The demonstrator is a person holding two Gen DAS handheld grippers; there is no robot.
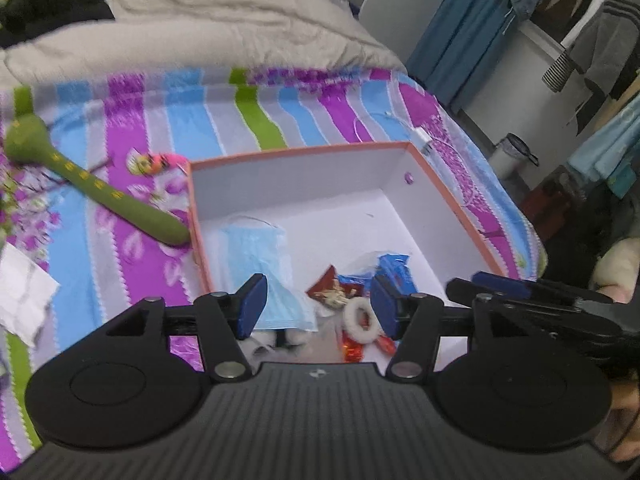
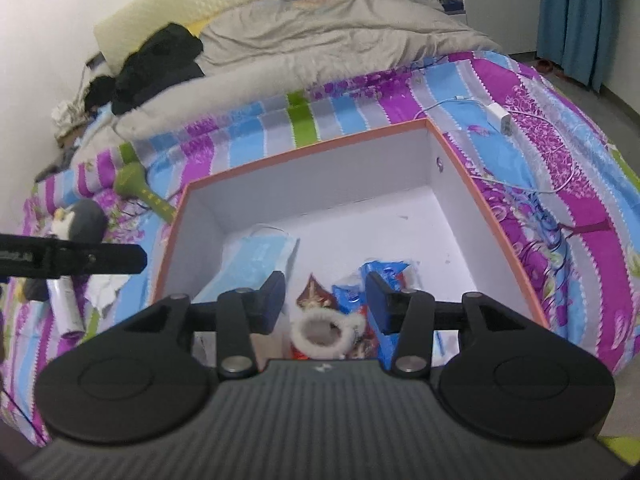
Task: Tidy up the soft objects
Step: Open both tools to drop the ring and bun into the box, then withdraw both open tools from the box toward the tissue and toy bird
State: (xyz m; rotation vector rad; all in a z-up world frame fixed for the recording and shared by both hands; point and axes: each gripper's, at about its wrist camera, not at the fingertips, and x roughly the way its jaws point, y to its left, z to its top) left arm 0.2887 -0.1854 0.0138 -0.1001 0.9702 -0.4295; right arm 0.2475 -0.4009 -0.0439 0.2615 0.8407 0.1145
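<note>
While both grippers hang over the near end of the box (image 1: pixel 452 200), neither one's got anything in it. The left gripper (image 1: pixel 318 300) has its jaws parted, pads clear of the stuff below, so it's released. Same deal with the right gripper (image 2: pixel 326 300): jaws apart, nothing pinched.

The box sits on the striped bedspread (image 1: pixel 132 152), white inside with an orange rim. In its near part there's a blue mask (image 1: pixel 260 264) toward the left wall, then a red wrapper (image 1: pixel 328 290) and a blue wrapper (image 1: pixel 394 268) beside it, and a white fuzzy ring (image 1: pixel 360 316) lying on the wrappers, right under the right gripper's open jaws in its own view. The far half of the box is bare.

Outside the box on its left, a green plush (image 1: pixel 96 188) lies on the bedspread with its tail end touching the box's left wall. A penguin plush (image 2: pixel 80 220) sits further left, near the bed's left edge. A white charger (image 2: pixel 500 116) with its cable lies past the box's far right corner. A grey duvet (image 2: pixel 320 48) is bunched at the far end of the bed.
</note>
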